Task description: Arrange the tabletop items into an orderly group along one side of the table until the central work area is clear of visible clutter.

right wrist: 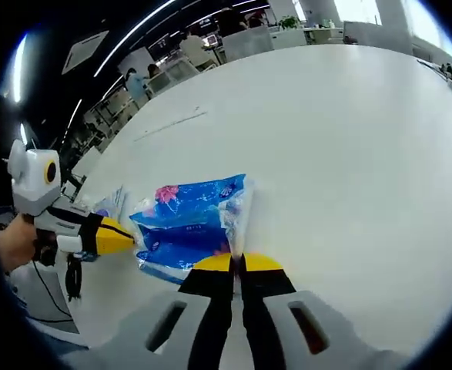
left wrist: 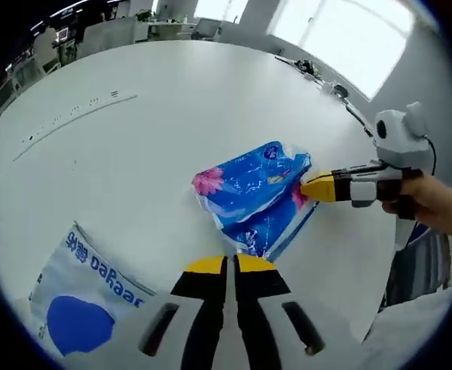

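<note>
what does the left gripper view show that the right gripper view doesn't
Left gripper view: a white bag with a blue circle and blue lettering lies on the table, near the left tool. Right gripper view: people and chairs beyond the table's far edge. Both: the blue flowered packet on the white table, pinched at opposite ends by both shut tools; the right tool holds the clear end.
</note>
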`<state>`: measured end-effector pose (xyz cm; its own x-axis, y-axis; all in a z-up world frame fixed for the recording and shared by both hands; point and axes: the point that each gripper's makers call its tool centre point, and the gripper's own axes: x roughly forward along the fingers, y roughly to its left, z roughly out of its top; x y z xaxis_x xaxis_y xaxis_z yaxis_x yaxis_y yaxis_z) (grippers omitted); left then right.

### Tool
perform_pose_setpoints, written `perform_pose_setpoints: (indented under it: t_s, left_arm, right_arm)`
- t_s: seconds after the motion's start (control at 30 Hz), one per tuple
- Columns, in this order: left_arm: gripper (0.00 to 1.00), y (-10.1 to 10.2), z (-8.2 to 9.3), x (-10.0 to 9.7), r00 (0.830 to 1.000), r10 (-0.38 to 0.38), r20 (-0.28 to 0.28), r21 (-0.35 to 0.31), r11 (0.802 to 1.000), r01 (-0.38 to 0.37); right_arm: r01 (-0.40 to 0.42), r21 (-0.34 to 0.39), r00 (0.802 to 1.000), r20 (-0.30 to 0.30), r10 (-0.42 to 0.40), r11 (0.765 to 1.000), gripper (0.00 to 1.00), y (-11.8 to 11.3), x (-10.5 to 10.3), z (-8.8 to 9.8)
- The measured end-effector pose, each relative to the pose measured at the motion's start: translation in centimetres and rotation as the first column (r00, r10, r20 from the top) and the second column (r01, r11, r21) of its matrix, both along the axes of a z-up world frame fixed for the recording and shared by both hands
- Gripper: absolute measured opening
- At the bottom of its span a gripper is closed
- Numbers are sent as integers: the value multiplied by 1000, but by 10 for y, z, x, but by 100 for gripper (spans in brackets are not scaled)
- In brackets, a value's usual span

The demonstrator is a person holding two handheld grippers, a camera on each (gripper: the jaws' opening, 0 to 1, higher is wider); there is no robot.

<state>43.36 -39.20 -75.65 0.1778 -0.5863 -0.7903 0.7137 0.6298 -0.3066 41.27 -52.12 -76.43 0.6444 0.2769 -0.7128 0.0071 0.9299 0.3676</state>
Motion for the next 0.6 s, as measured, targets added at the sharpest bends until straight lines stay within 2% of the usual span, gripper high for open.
perform_pose_setpoints:
  t_s: [0.33, 0.4, 0.5, 0.6]
  left_arm:
    - [0, 2, -4, -1, 999, 48, -23, -30, 998, -49]
    - [0, 2, -3, -1, 996, 81, -43, -41, 996, -83]
    - [1, 2, -3, 0, 997, 70, -21, -38, 997, -71]
    - [7, 6, 2, 6, 996, 92, 13, -42, 995, -91]
  right_arm:
    - [-34, -13, 999, 17, 35, 999, 0, 1, 2, -1]
    - [-37, -18, 999, 22, 37, 999, 0, 1, 2, -1]
    - [-41, -20, 999, 29, 42, 999, 1, 2, 2, 0]
    - [-43, -38, 998, 38, 44, 998, 5, 0, 1, 1]
